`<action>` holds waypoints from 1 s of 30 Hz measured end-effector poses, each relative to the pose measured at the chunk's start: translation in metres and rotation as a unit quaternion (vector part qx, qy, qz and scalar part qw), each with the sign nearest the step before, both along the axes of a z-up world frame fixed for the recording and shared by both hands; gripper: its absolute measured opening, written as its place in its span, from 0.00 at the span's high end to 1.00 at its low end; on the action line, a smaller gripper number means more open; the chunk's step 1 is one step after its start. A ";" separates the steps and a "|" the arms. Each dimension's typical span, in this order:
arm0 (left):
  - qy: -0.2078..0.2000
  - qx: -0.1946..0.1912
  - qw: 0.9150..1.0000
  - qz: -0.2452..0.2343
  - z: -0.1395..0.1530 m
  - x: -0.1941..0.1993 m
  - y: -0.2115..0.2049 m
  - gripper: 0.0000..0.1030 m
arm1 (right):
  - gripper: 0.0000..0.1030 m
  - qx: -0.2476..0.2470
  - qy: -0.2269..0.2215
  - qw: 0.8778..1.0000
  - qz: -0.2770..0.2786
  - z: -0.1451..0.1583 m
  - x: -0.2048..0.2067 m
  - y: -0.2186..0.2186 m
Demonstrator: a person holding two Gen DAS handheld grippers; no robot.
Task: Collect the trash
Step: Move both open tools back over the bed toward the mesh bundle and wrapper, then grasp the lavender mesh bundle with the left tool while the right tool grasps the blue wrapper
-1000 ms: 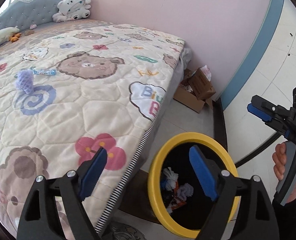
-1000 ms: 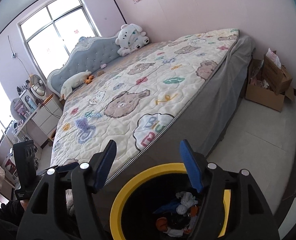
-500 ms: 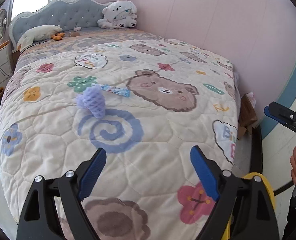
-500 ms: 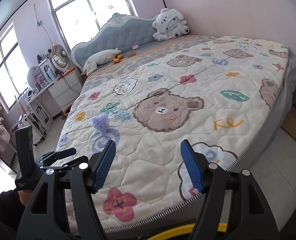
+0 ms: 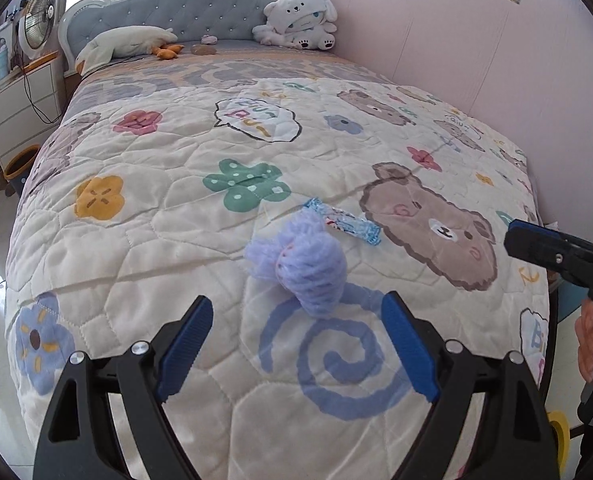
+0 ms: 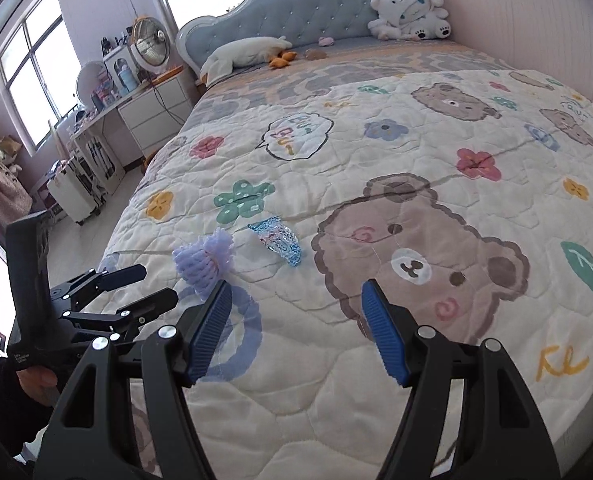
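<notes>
A lilac foam fruit net (image 5: 304,268) lies on the quilt, just beyond my open, empty left gripper (image 5: 296,340). A blue-and-white snack wrapper (image 5: 342,225) lies right behind it. In the right wrist view the net (image 6: 204,261) and the wrapper (image 6: 278,240) lie ahead and left of my open, empty right gripper (image 6: 296,328). The left gripper (image 6: 132,288) shows at the left there, near the net. The right gripper's finger (image 5: 552,254) shows at the right edge of the left view. A sliver of the yellow bin rim (image 5: 558,436) shows at lower right.
The bed's patterned quilt (image 5: 216,208) fills both views. Plush toys (image 5: 296,20) and a white pillow (image 5: 124,42) lie by the headboard. A white dresser (image 6: 152,112) with a fan (image 6: 150,46) stands left of the bed. The pink wall (image 5: 476,40) runs along the right.
Both grippers have swung up from the yellow bin to the bed and moved in toward the lilac net and wrapper. Both have stayed open and empty.
</notes>
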State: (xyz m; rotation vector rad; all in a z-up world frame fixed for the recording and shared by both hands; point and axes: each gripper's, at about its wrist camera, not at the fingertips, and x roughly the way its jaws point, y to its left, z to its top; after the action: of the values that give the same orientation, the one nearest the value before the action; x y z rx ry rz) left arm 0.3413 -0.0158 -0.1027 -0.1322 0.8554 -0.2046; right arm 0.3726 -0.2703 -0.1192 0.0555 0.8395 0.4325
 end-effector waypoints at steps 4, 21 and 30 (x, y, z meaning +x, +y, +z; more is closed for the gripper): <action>0.009 0.005 1.000 0.005 -0.010 0.020 0.004 0.20 | 0.38 -0.024 0.024 0.999 0.023 -0.019 0.038 0.026; 0.010 -0.038 0.999 -0.012 -0.029 0.044 0.009 0.52 | 0.38 -0.041 0.082 0.995 0.041 -0.070 0.114 0.076; 0.012 -0.098 0.995 0.005 -0.033 0.037 0.029 0.63 | 0.38 -0.053 0.096 0.993 0.045 -0.084 0.126 0.086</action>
State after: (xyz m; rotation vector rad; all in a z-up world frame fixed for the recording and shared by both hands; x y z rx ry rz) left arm 0.3788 0.0132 -0.1360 -0.3234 0.8565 -0.2789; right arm 0.4991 -0.1839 -0.2033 -0.0393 1.0558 0.4715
